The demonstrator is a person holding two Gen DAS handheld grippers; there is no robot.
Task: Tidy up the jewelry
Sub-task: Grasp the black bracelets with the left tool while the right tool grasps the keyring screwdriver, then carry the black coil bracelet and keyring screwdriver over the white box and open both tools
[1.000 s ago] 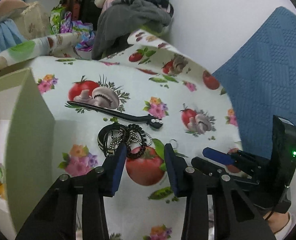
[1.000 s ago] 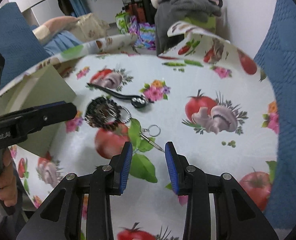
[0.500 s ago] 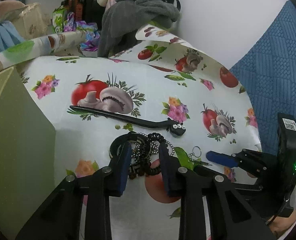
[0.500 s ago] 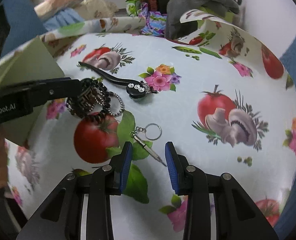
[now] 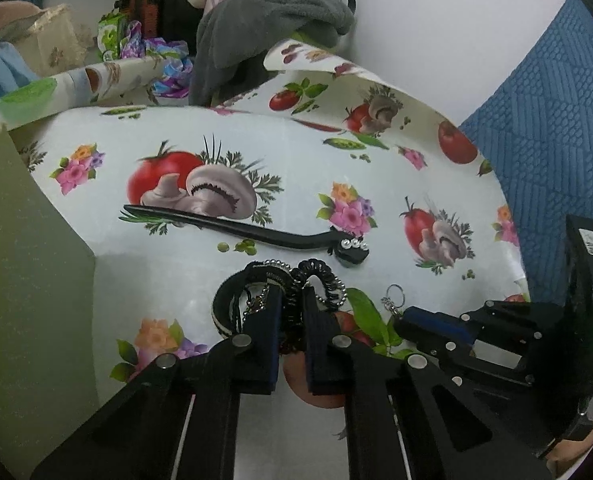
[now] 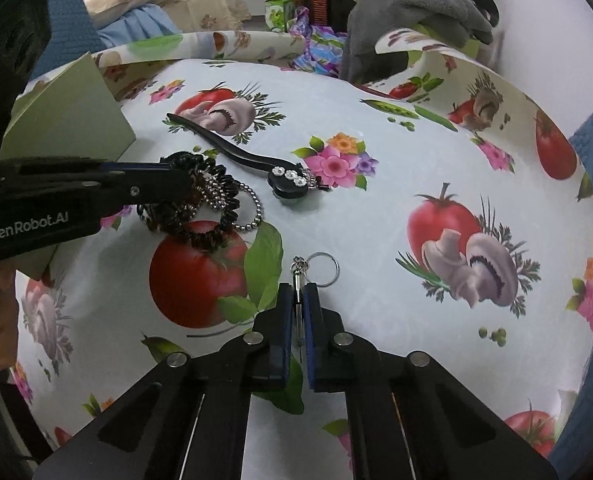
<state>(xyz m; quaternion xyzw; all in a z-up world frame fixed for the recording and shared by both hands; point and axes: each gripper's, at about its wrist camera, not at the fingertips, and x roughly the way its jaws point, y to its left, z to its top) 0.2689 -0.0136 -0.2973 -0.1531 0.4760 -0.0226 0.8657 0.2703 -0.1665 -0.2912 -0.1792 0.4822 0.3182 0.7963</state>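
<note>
- Left gripper [image 5: 292, 320]: jaws have just been closing and now pinch the bracelet pile [image 5: 280, 288] at lower centre of the left wrist frame.
- Right gripper [image 6: 296, 320]: jaws have just been closing, now narrow, clamped on the thin metal pin of the keyring [image 6: 316, 270], lower centre of the right wrist frame.
- Black hair stick [image 6: 236, 152]: lies on the tablecloth [image 6: 376, 240] just above the pile.
- Green box [image 5: 28, 280]: left edge of the left wrist frame.
</note>
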